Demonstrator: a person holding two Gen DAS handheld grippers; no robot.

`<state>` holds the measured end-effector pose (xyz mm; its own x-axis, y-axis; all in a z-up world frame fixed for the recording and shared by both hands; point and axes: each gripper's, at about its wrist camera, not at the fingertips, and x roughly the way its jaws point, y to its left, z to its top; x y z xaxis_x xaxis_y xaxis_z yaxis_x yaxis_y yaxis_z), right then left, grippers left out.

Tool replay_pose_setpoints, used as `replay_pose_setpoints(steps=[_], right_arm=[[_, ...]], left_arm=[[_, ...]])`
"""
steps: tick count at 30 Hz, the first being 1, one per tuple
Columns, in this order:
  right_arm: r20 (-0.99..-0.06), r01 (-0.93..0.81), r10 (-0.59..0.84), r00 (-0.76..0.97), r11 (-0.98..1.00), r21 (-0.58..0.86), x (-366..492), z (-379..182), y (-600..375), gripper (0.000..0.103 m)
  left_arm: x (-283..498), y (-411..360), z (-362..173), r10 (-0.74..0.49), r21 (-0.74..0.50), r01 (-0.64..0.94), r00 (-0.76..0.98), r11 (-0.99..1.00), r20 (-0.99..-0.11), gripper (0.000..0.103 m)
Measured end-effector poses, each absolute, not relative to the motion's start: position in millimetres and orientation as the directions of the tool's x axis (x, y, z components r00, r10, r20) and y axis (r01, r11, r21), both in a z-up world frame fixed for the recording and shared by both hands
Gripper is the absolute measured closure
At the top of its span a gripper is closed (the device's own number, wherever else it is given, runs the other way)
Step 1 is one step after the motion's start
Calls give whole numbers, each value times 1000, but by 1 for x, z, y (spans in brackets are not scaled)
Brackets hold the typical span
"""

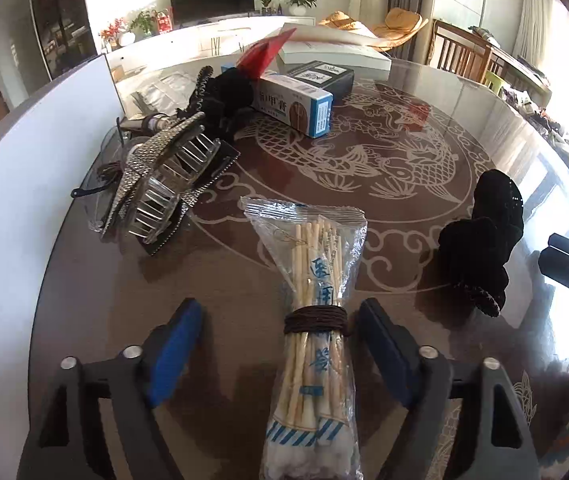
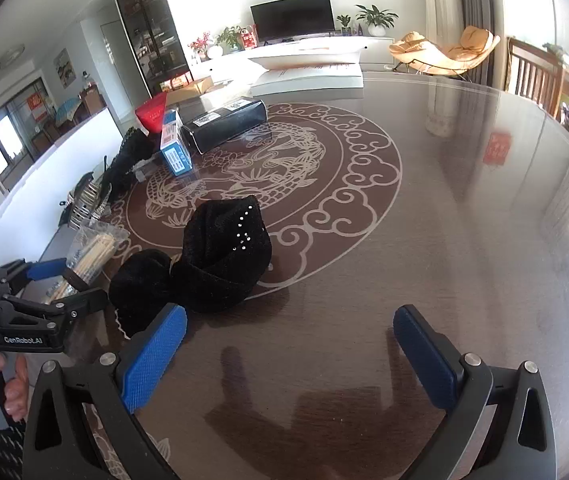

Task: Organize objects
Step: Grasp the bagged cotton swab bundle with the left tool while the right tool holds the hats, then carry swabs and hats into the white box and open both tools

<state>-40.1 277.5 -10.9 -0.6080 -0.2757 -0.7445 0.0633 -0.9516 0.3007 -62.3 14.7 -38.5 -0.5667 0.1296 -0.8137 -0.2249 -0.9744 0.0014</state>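
Observation:
A clear bag of cotton swabs [image 1: 316, 320], bound with a brown cord, lies on the dark glass table [image 1: 364, 208] between the fingers of my left gripper [image 1: 280, 332]. The jaws stand wide open on either side of the bag and do not touch it. The bag also shows at the left of the right wrist view [image 2: 92, 254], where the left gripper [image 2: 58, 280] straddles it. A black velvet hair bow [image 2: 208, 264] lies just ahead and left of my right gripper [image 2: 288, 336], which is open and empty above bare table. The bow shows at the right of the left wrist view [image 1: 484, 240].
A rhinestone hair claw [image 1: 164, 184] and other hair clips lie at the table's left by a white wall. Farther back are a blue and white box [image 1: 296, 106], a black box [image 1: 324, 76], a black hair piece [image 1: 224, 96] and a white box [image 1: 332, 54].

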Motion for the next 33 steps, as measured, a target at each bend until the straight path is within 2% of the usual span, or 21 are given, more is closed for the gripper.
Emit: replay_pose_setpoints(steps=[1, 4, 7, 10, 12, 13, 17, 23, 29, 33], right_arm=[[-739, 48, -326, -589, -927, 371, -39, -10, 280, 0], [-776, 0, -376, -507, -900, 436, -52, -12, 262, 0], [-817, 18, -341, -465, -926, 377, -78, -12, 222, 0], [-851, 33, -227, -474, -970, 240, -106, -15, 181, 2], [-851, 98, -138, -507, -990, 102, -113, -14, 160, 40], [-852, 132, -123, -508, -989, 64, -112, -15, 153, 63], [-851, 215, -206, -483, -970, 113, -98, -5, 157, 68], [-770, 289, -356, -529, -929, 230, -74, 50, 154, 68], [-672, 502, -563, -481, -805, 316, -73, 107, 45, 68], [-621, 651, -667, -412, -692, 311, -65, 134, -52, 68]], left_arm=[[-56, 9, -37, 113, 19, -214, -587, -977, -802, 72], [-46, -5, -36, 95, 7, -166, -598, -986, -796, 74], [-43, -11, -32, 75, 11, -135, -616, -991, -785, 74], [-38, -14, -25, 66, 19, -125, -638, -992, -767, 74], [-32, -20, -16, 75, -1, -112, -663, -994, -745, 74], [-28, -24, -11, 88, -23, -105, -676, -994, -731, 74], [-8, -39, 8, 141, -112, -88, -724, -990, -676, 74], [32, -66, 57, 151, -165, -64, -790, -984, -594, 74], [48, -164, 105, -20, -168, 141, -818, -976, -574, 74], [43, -240, 103, -175, -114, 318, -747, -941, -641, 74]])
